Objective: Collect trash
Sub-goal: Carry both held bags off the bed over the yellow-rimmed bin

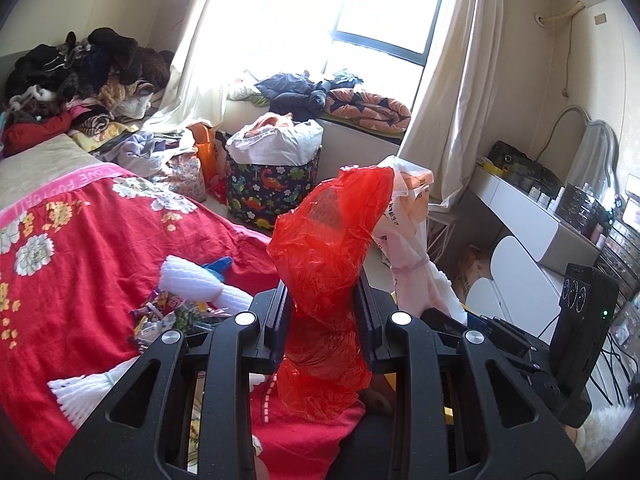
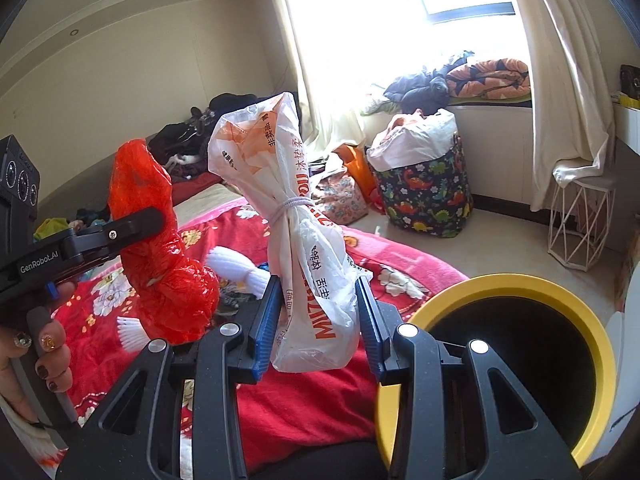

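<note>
A bed (image 1: 100,240) under a red flowered blanket (image 2: 304,408) is filling the lower part of both views, with dark clothes (image 1: 80,68) heaped at its far end. Pale curtains (image 1: 448,80) are hanging at the bright window behind. On the floor below the sill a dinosaur-print fabric bin (image 2: 428,188) is standing, lined with a white bag and stuffed with cloth. A yellow-rimmed bin (image 2: 576,308) with a black inside is sitting just beside the bed edge, close under the right gripper.

The left gripper (image 1: 324,312) is clamping a crumpled red plastic bag (image 1: 328,240) between its black fingers, the bag standing up above them and spilling down below. The right gripper (image 2: 316,320) is pinching a white printed plastic bag (image 2: 296,216) between its blue pads (image 2: 264,320); a pale band is cinching that bag around its middle. The two bags are being held up side by side over the blanket, near each other but apart.

On the blanket by the left gripper, white foam netting (image 1: 192,284) and a small scatter of bright wrappers (image 1: 164,312) are lying together; what sort of wrappers they are is hard to tell through the distortion.
</note>
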Tool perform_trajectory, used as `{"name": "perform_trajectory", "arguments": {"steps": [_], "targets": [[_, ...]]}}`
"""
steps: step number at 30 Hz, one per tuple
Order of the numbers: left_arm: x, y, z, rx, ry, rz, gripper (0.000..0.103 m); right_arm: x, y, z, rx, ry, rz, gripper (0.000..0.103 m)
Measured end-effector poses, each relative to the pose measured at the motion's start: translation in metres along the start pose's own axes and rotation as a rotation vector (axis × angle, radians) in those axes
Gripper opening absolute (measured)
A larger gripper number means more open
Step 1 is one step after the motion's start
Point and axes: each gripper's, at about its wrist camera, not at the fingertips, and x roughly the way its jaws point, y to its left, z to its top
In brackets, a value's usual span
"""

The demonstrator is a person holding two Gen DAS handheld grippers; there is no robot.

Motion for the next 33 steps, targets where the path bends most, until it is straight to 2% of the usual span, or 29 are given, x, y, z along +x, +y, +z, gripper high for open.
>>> {"name": "perform_trajectory", "arguments": {"steps": [24,33], "targets": [[0.043,-0.047,-0.002,0.043,0.045,-0.107,0.022,-0.042,-0.054,-0.017,0.121,-0.005,-0.197,0.036],[0.070,-0.074,-0.018,0.068,0.110,-0.161,0.022,-0.056,-0.080,-0.030,0.190,0.017,-0.286,0.036]]}}
